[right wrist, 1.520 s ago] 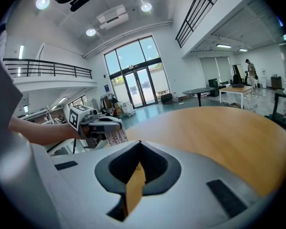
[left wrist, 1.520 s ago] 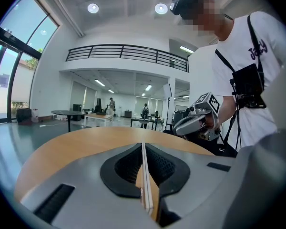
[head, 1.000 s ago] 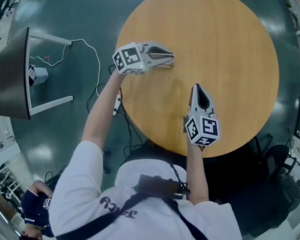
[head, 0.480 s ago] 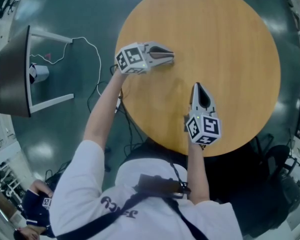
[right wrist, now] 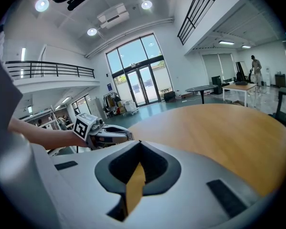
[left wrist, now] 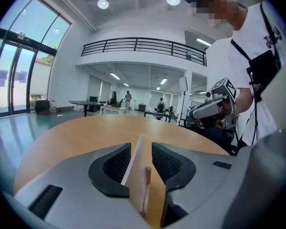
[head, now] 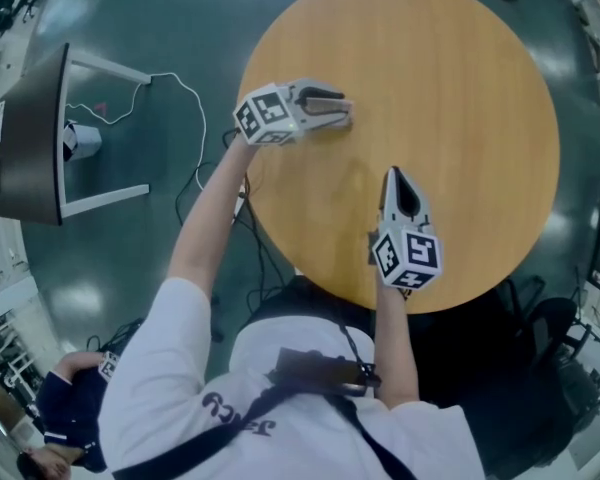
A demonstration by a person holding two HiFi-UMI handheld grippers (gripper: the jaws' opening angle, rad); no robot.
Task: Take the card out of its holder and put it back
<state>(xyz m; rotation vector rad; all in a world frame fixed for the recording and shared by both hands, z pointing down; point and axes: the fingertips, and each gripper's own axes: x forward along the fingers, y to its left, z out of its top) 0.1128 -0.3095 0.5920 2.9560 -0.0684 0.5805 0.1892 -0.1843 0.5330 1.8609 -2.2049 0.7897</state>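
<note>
On the round wooden table (head: 460, 98), my left gripper (head: 346, 111) lies at the table's left side. In the left gripper view its jaws (left wrist: 141, 145) have just been opening. A thin pale card (left wrist: 136, 173) stands on edge between them, set in a small wooden holder (left wrist: 147, 187). The card leans close to the left pad (left wrist: 117, 163), and a gap shows at the right pad (left wrist: 166, 162). My right gripper (head: 392, 173) rests near the table's front edge, its jaws (right wrist: 139, 142) shut with nothing in them.
A dark desk (head: 30, 148) stands on the floor at the left, with a white cable (head: 185, 98) trailing towards the table. Another person (head: 65, 418) crouches at the lower left. Each gripper shows in the other's view, left (right wrist: 126, 136) and right (left wrist: 200, 112).
The left gripper's jaws were shut one second ago and now stand apart around the card. The right gripper has not moved.
</note>
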